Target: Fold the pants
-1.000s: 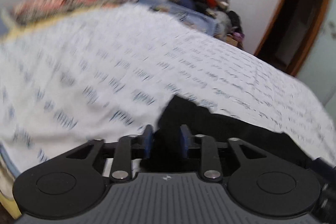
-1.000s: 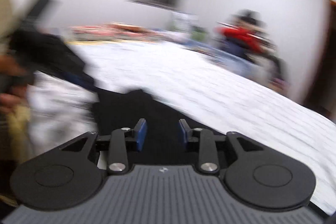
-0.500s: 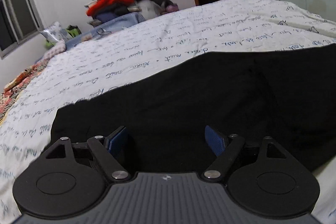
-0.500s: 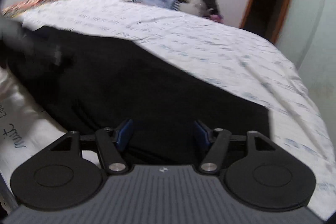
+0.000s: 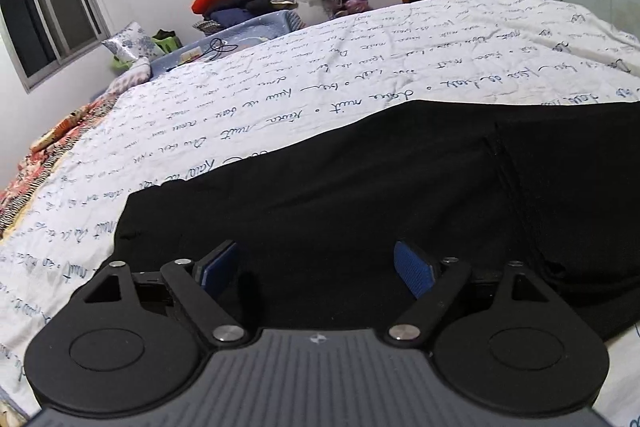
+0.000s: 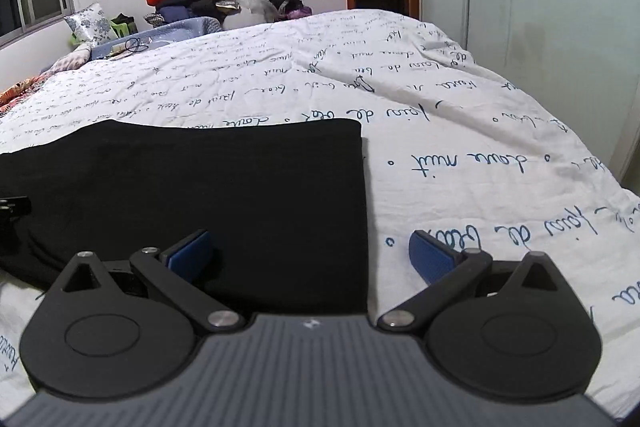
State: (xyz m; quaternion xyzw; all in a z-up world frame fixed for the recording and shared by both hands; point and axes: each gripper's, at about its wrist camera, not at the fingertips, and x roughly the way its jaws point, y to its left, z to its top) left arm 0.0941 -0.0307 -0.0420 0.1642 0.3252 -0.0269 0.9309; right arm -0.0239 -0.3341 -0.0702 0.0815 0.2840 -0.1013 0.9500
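Pants (image 5: 360, 187) lie flat and black across the near part of the bed (image 5: 360, 67), one straight end just beside the right gripper (image 6: 308, 259). Both the left gripper (image 5: 316, 267) and the right have just been spreading their jaws, nothing pinched between them. It looks like 1 fold is laid down; next, fresh grips on an edge for another fold.
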